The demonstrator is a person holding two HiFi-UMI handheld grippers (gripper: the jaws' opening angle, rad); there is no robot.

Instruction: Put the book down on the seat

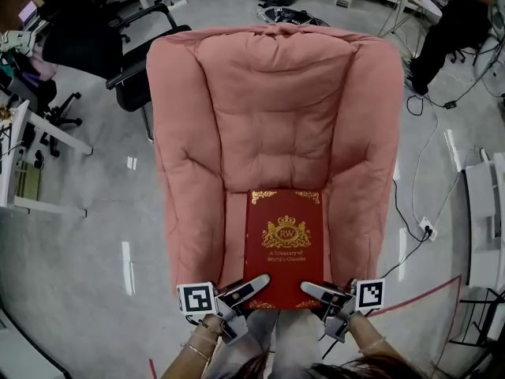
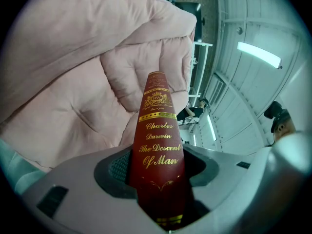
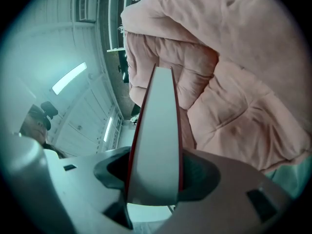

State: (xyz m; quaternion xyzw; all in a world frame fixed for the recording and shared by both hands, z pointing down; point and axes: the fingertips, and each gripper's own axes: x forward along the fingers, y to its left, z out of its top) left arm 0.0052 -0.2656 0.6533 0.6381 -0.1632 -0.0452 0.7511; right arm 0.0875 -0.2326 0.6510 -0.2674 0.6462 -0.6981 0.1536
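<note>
A dark red book (image 1: pixel 284 245) with gold lettering lies flat, cover up, over the seat of a pink padded armchair (image 1: pixel 276 109). My left gripper (image 1: pixel 254 284) is shut on the book's near left corner, clamping its spine (image 2: pixel 157 145) between the jaws. My right gripper (image 1: pixel 314 290) is shut on the near right corner, over the white page edge (image 3: pixel 157 145). In both gripper views the armchair's cushions (image 2: pixel 73 82) (image 3: pixel 234 91) fill the space beyond the book. Whether the book rests on the seat cushion or hovers just over it I cannot tell.
A black office chair (image 1: pixel 130 50) stands at the armchair's back left. White desks (image 1: pixel 24 156) line the left edge and a white shelf unit (image 1: pixel 481 219) the right. Cables (image 1: pixel 426 164) trail over the grey floor at right. A person in dark clothes (image 1: pixel 454 22) sits at far right.
</note>
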